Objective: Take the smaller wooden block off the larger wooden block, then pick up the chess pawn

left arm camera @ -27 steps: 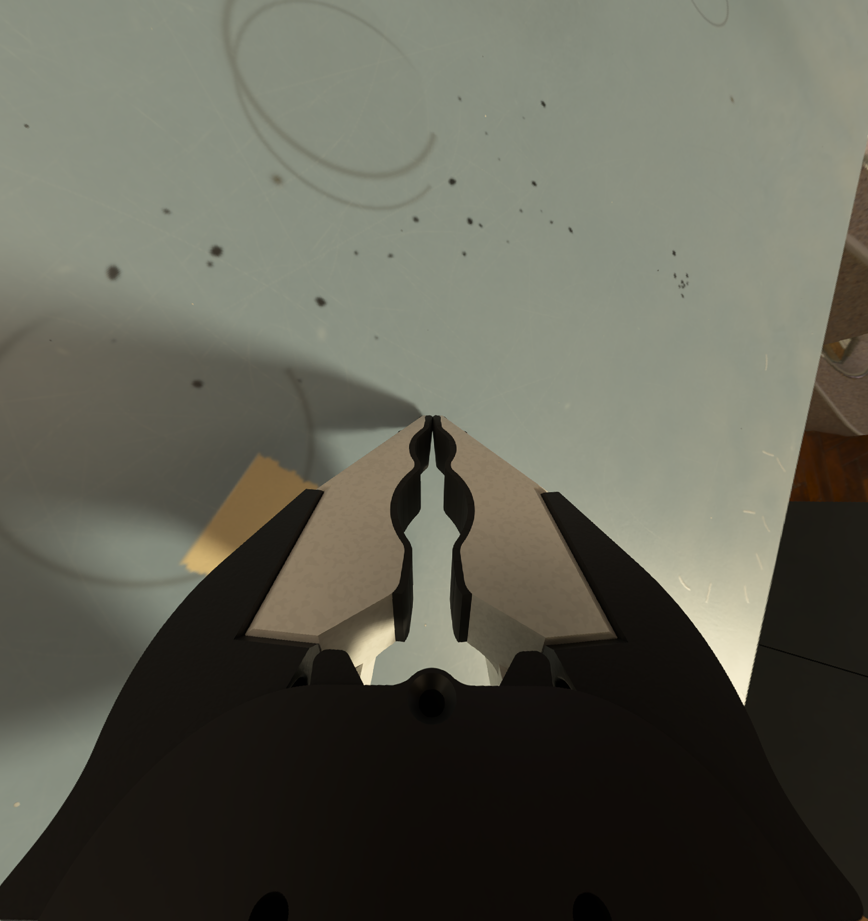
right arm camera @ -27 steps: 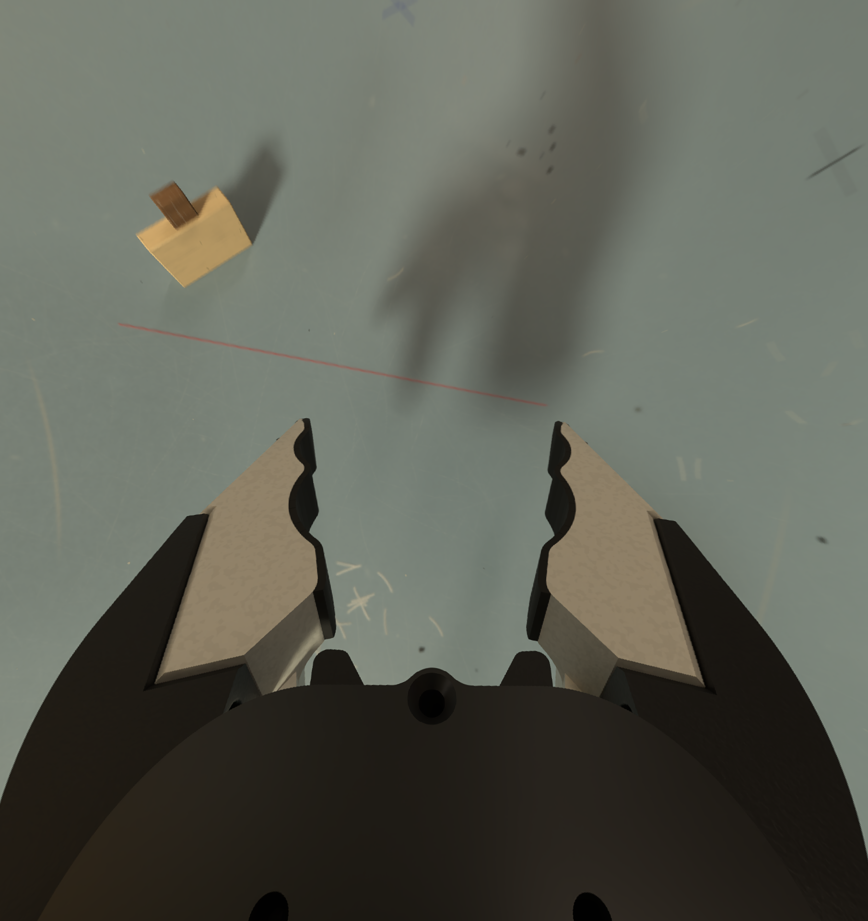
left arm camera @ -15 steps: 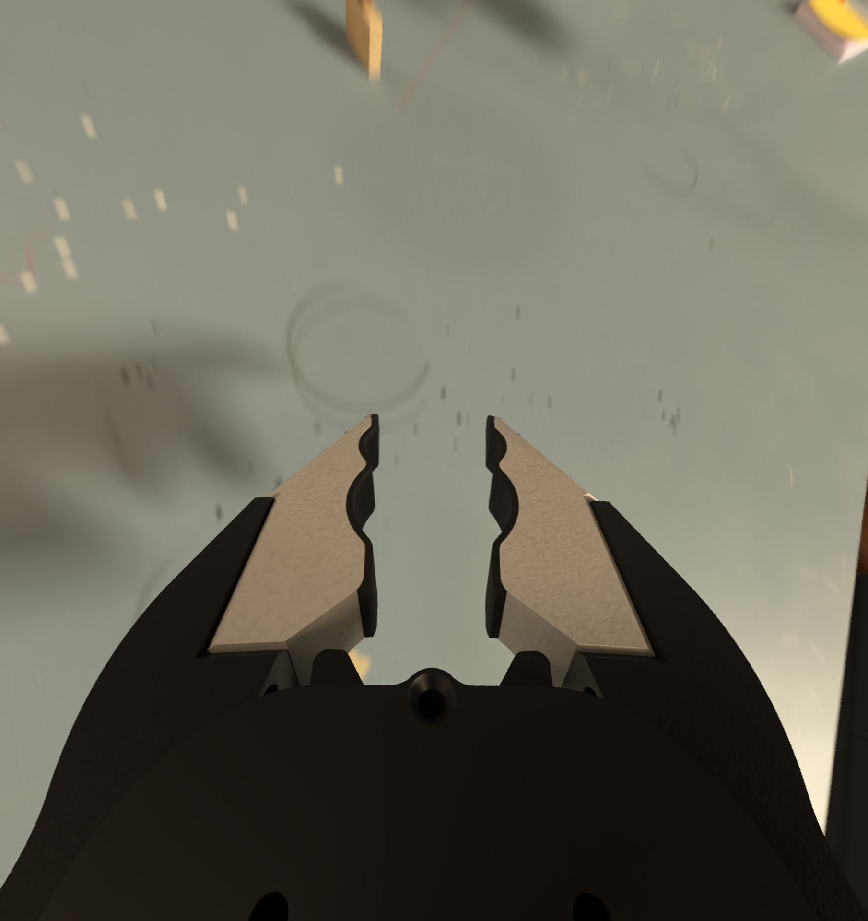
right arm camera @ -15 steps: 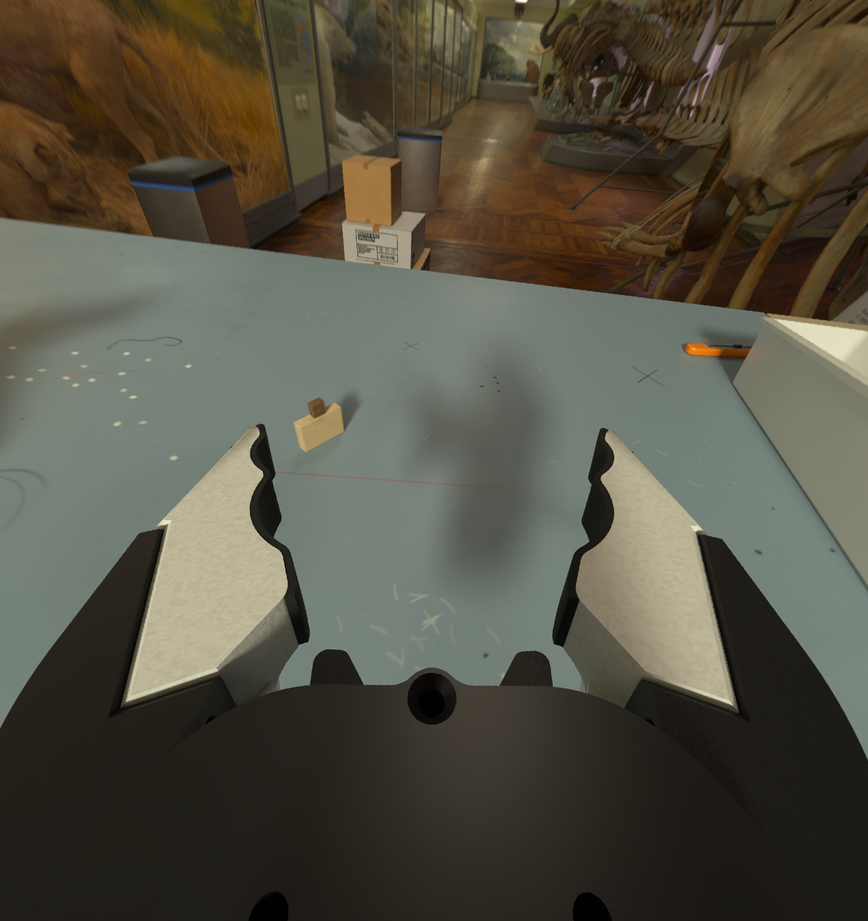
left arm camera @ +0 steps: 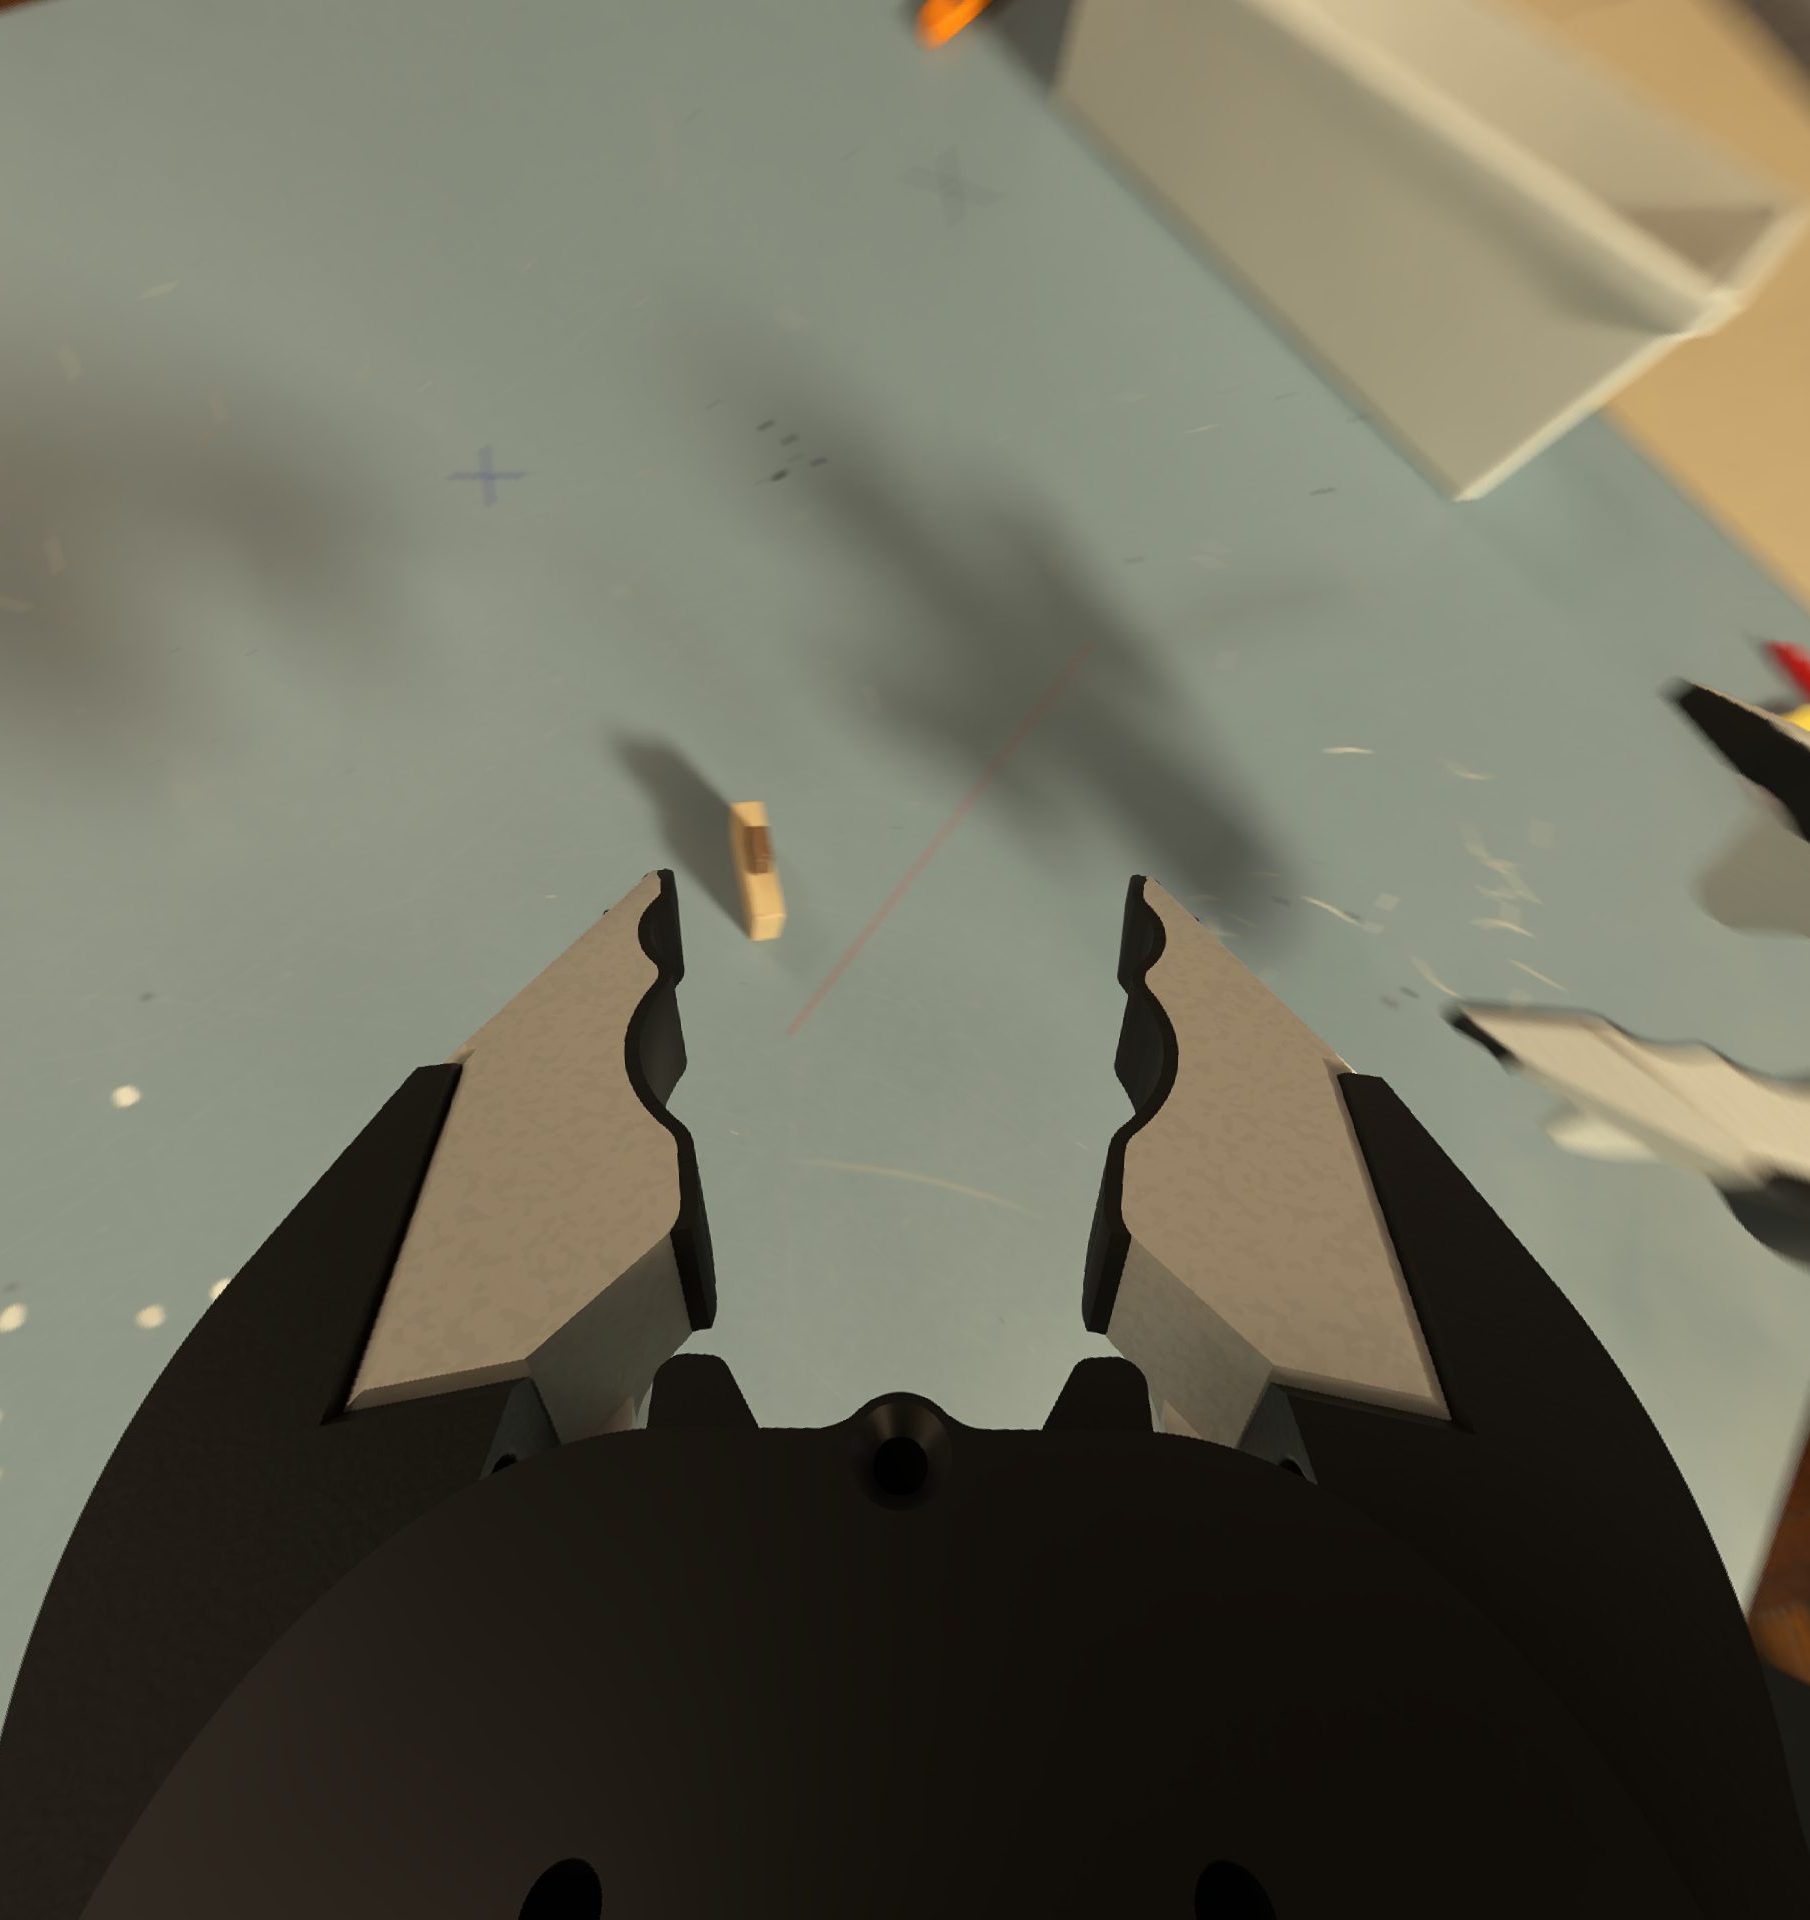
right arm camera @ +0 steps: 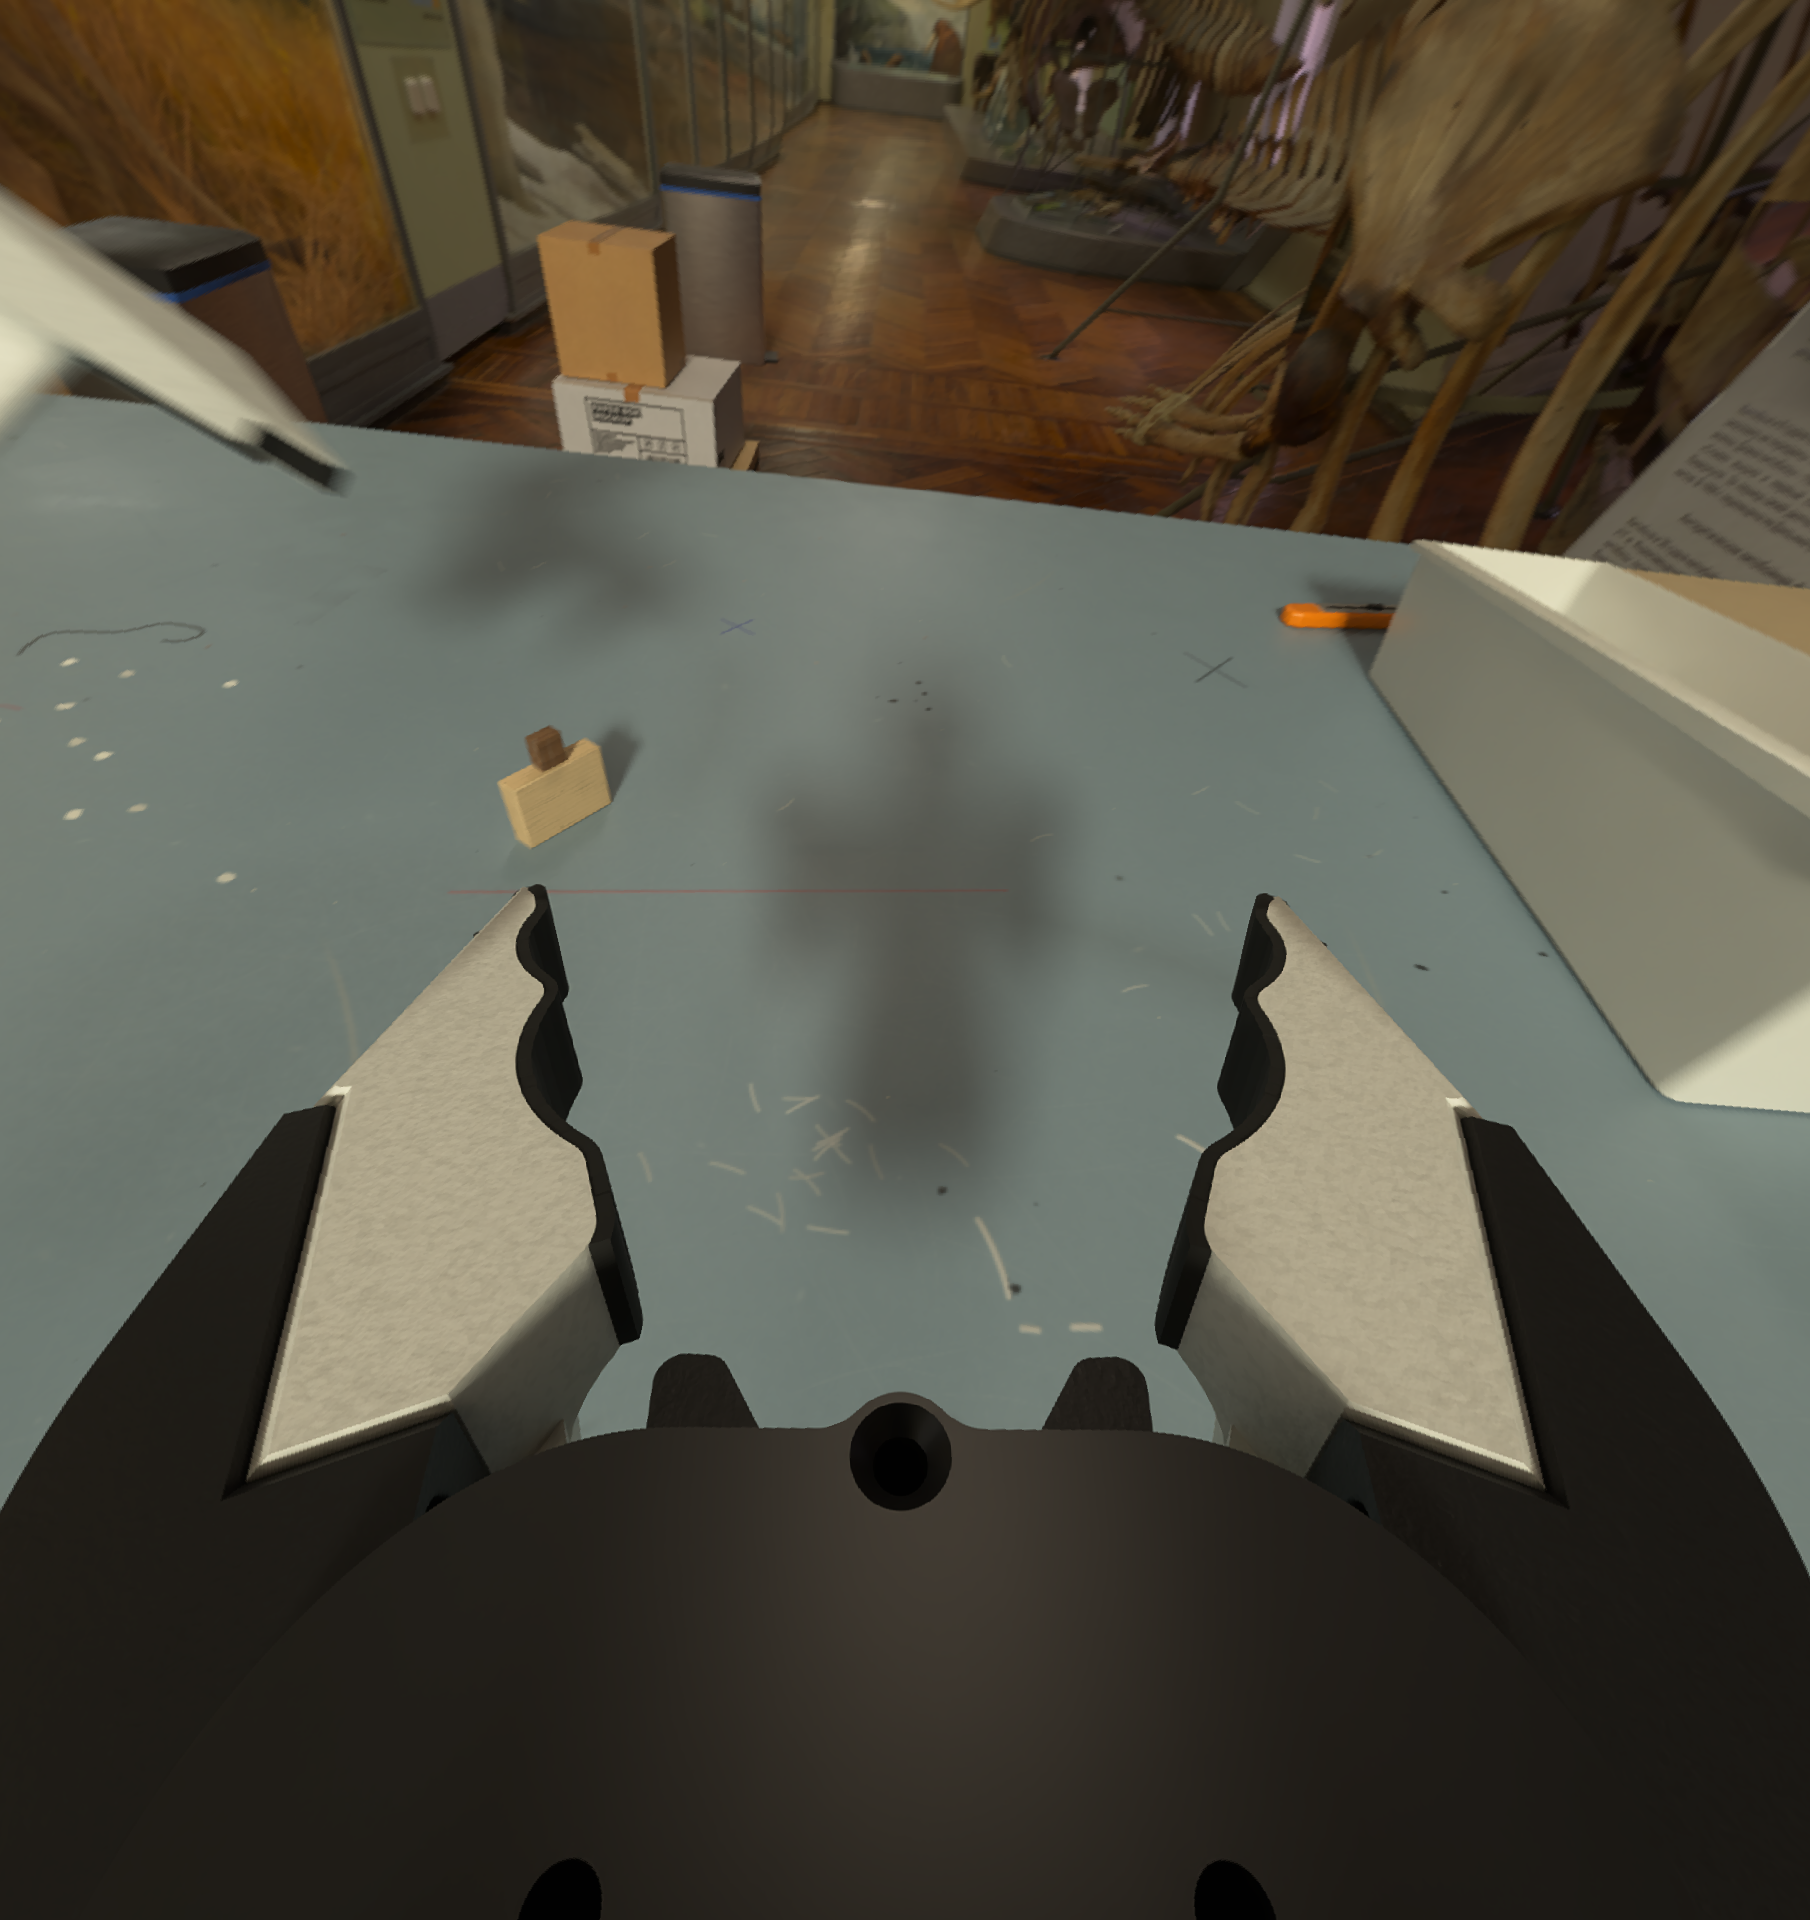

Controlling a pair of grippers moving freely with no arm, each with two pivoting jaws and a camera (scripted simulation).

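Swinging round, your left gripper [left arm camera: 899, 894] now has fingers spread, empty, with the larger wooden block [left arm camera: 759, 873] just ahead on the table [left arm camera: 361, 312]. Right gripper [right arm camera: 899, 914]: released too; smaller wooden block [right arm camera: 543, 747] sits atop, uncleared. Next, close in; pawn unseen.

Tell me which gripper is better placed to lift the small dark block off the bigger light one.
Left, probably. The left gripper is open with the smaller block just beyond its fingertips; from the right gripper the larger block sits farther off, to its left.
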